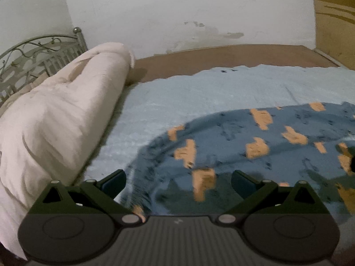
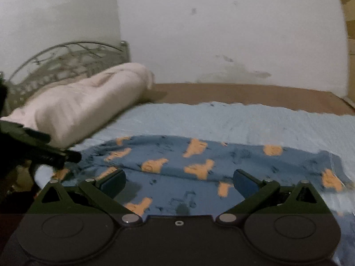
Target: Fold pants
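Note:
The pants (image 1: 244, 141) are blue with orange animal prints and lie spread flat on a light blue sheet (image 1: 199, 88). In the right wrist view the pants (image 2: 199, 161) stretch across the bed from left to right. My left gripper (image 1: 178, 180) is open and empty, just above the pants' near left edge. My right gripper (image 2: 179, 180) is open and empty, hovering over the pants' near side. The left gripper also shows at the left edge of the right wrist view (image 2: 44, 153), beside the pants' left end.
A rolled white duvet (image 1: 55, 115) lies along the left of the bed; it also shows in the right wrist view (image 2: 84, 102). A metal headboard (image 1: 33, 51) stands behind it. Bare brown mattress (image 1: 221, 57) runs along the white wall (image 1: 177, 11).

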A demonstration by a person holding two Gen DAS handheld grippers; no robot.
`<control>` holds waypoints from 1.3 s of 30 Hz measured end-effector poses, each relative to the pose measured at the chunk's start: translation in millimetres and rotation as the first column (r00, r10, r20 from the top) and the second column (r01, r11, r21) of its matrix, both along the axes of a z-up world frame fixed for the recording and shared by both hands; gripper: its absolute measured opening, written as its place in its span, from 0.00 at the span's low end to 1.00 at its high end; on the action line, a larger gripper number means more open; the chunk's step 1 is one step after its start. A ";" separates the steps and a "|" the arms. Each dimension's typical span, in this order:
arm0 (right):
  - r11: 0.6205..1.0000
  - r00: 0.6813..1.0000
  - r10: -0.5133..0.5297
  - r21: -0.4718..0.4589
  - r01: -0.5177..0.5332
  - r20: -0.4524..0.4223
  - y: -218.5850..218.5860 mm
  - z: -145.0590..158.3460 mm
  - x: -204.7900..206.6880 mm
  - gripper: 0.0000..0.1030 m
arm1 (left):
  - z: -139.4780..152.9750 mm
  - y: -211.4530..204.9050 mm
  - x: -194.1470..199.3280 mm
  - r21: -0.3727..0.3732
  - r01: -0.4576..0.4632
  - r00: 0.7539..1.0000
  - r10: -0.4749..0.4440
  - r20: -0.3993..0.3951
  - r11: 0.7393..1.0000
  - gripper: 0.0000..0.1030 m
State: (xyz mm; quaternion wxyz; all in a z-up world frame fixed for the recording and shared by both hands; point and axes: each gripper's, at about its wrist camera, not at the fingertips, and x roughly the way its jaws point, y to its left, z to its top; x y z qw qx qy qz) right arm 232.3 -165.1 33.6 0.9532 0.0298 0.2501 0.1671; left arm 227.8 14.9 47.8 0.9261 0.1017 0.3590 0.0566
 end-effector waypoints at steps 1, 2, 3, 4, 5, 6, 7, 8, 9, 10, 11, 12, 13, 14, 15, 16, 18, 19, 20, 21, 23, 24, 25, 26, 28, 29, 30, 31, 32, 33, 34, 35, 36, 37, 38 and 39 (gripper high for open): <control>1.000 1.000 0.024 0.021 -0.023 -0.013 -1.8 0.9 8.2 0.99 | 0.4 4.4 5.6 0.005 -0.005 1.000 0.005 -0.001 1.000 0.99; 0.998 0.999 0.042 0.041 -0.041 -0.022 -2.9 1.5 14.8 0.99 | 0.1 8.4 10.9 0.011 -0.010 1.000 0.010 -0.004 1.000 0.99; 0.996 0.997 0.066 0.058 -0.064 -0.033 -2.6 2.0 22.6 0.99 | -0.2 12.3 16.2 0.019 -0.016 1.000 0.016 -0.006 1.000 0.99; 0.994 0.995 0.088 0.061 -0.085 -0.047 -1.9 2.2 30.9 0.99 | -1.0 16.3 22.5 0.029 -0.023 1.000 0.023 -0.009 0.999 0.99; 0.994 0.992 0.105 0.046 -0.102 -0.066 0.4 2.4 40.9 0.99 | -1.6 19.5 27.5 0.037 -0.026 1.000 0.027 -0.012 0.999 0.99; 0.994 0.991 0.113 0.022 -0.111 -0.075 3.8 2.5 50.0 0.99 | -2.7 22.6 32.7 0.043 -0.029 0.999 0.029 -0.015 0.999 0.99; 0.993 0.990 0.120 -0.006 -0.121 -0.080 7.7 2.5 58.1 0.99 | -4.1 26.0 38.9 0.049 -0.033 0.999 0.034 -0.019 0.998 0.99; 0.991 0.988 0.125 -0.033 -0.128 -0.087 10.3 2.3 66.4 0.99 | -5.5 28.9 44.3 0.054 -0.038 0.999 0.039 -0.023 0.998 0.99; 0.989 0.987 0.127 -0.058 -0.133 -0.097 12.2 1.2 75.9 0.99 | -7.2 31.1 49.1 0.057 -0.040 0.999 0.041 -0.028 0.998 0.99; 0.987 0.986 0.127 -0.081 -0.136 -0.111 13.0 0.1 86.9 0.99 | -9.1 34.1 55.6 0.057 -0.040 0.998 0.042 -0.035 0.998 0.99; 0.986 0.985 0.129 -0.092 -0.140 -0.119 12.3 -0.8 94.4 0.99 | -10.7 36.1 60.6 0.058 -0.040 0.998 0.042 -0.040 0.998 0.99; 0.984 0.983 0.135 -0.100 -0.148 -0.126 11.4 -1.6 102.9 0.99 | -13.0 38.3 66.5 0.062 -0.039 0.998 0.042 -0.045 0.997 0.99; 0.982 0.981 0.143 -0.107 -0.158 -0.134 10.1 -2.9 114.7 0.99 | -16.1 40.4 73.9 0.072 -0.038 0.998 0.042 -0.050 0.997 0.99; 0.980 0.979 0.144 -0.114 -0.161 -0.142 8.7 -4.5 125.0 0.99 | -19.1 42.2 80.0 0.082 -0.036 0.998 0.041 -0.054 0.996 0.99; 0.980 0.979 0.141 -0.121 -0.160 -0.149 6.9 -6.6 134.9 0.99 | -22.6 43.8 86.6 0.093 -0.034 0.997 0.040 -0.059 0.995 0.99; 0.978 0.978 0.139 -0.132 -0.160 -0.156 4.2 -9.7 146.8 0.99 | -26.4 45.7 94.4 0.105 -0.035 0.997 0.042 -0.065 0.994 0.99; 0.972 0.976 0.138 -0.164 -0.166 -0.169 1.1 -15.7 166.5 0.99 | -32.3 50.3 108.9 0.115 -0.046 0.995 0.056 -0.081 0.992 1.00; 0.966 0.973 0.145 -0.186 -0.178 -0.178 0.1 -19.6 176.4 0.99 | -35.3 53.2 117.5 0.110 -0.055 0.994 0.065 -0.092 0.992 1.00; 0.958 0.970 0.157 -0.210 -0.196 -0.187 -0.5 -24.2 186.0 0.99 | -37.4 56.1 123.9 0.097 -0.061 0.993 0.070 -0.098 0.993 0.99; 0.950 0.965 0.170 -0.227 -0.214 -0.198 -1.0 -28.7 194.1 0.99 | -38.8 59.2 128.6 0.082 -0.066 0.992 0.074 -0.097 0.994 0.99; 0.938 0.958 0.187 -0.249 -0.240 -0.218 -1.3 -39.5 210.5 0.99 | -40.6 64.9 138.8 0.043 -0.061 0.995 0.064 -0.081 0.997 0.99; 0.939 0.956 0.186 -0.247 -0.241 -0.225 -1.6 -43.2 217.4 0.99 | -41.2 67.7 143.3 0.020 -0.045 0.997 0.047 -0.066 0.999 0.99; 0.940 0.953 0.192 -0.233 -0.248 -0.235 -2.2 -47.3 226.1 0.99 | -42.0 71.7 148.7 -0.005 -0.019 0.999 0.019 -0.051 1.000 0.99; 0.942 0.949 0.202 -0.217 -0.256 -0.243 -2.7 -49.6 232.9 0.99 | -43.2 75.1 154.1 -0.026 0.005 0.999 -0.007 -0.043 1.000 0.99; 0.942 0.938 0.230 -0.185 -0.282 -0.259 -2.9 -53.6 247.1 0.99 | -47.3 82.9 167.2 -0.069 0.050 0.997 -0.053 -0.053 0.996 0.99; 0.937 0.932 0.246 -0.180 -0.299 -0.268 -2.1 -56.2 255.0 0.99 | -50.2 86.5 174.9 -0.086 0.059 0.995 -0.065 -0.073 0.995 0.99; 0.930 0.926 0.260 -0.186 -0.317 -0.275 -0.8 -58.6 261.9 0.99 | -54.6 91.8 184.3 -0.106 0.066 0.992 -0.077 -0.103 0.992 0.99; 0.919 0.919 0.276 -0.205 -0.338 -0.281 0.9 -62.7 270.8 0.99 | -57.8 95.5 190.7 -0.121 0.071 0.988 -0.086 -0.126 0.990 0.99; 0.909 0.916 0.282 -0.225 -0.350 -0.286 3.0 -65.2 276.9 0.99 | -61.6 99.6 197.7 -0.137 0.077 0.984 -0.097 -0.148 0.988 0.99; 0.903 0.915 0.280 -0.245 -0.354 -0.289 4.0 -67.5 282.0 0.99 | -65.8 104.7 204.4 -0.155 0.085 0.979 -0.111 -0.169 0.984 0.99; 0.899 0.917 0.270 -0.265 -0.350 -0.293 5.0 -70.7 289.5 0.99 | -68.1 109.6 210.0 -0.173 0.096 0.975 -0.127 -0.181 0.980 0.99; 0.898 0.918 0.263 -0.273 -0.346 -0.298 4.8 -72.8 295.1 0.99 | -69.5 115.0 214.0 -0.193 0.108 0.972 -0.144 -0.183 0.975 0.99; 0.899 0.916 0.261 -0.269 -0.346 -0.305 3.8 -74.4 299.9 0.99 | -70.5 119.2 216.8 -0.214 0.121 0.971 -0.160 -0.179 0.969 0.99; 0.902 0.911 0.272 -0.249 -0.354 -0.311 1.4 -75.9 304.5 0.99 | -71.9 122.9 220.2 -0.236 0.134 0.969 -0.177 -0.173 0.963 0.99; 0.906 0.908 0.279 -0.228 -0.357 -0.313 -0.9 -77.0 307.4 0.98 | -73.2 125.6 223.3 -0.252 0.148 0.966 -0.194 -0.169 0.956 0.99; 0.910 0.905 0.282 -0.209 -0.357 -0.318 -2.7 -78.0 309.5 0.95 | -75.1 126.7 226.5 -0.267 0.166 0.962 -0.215 -0.168 0.949 0.99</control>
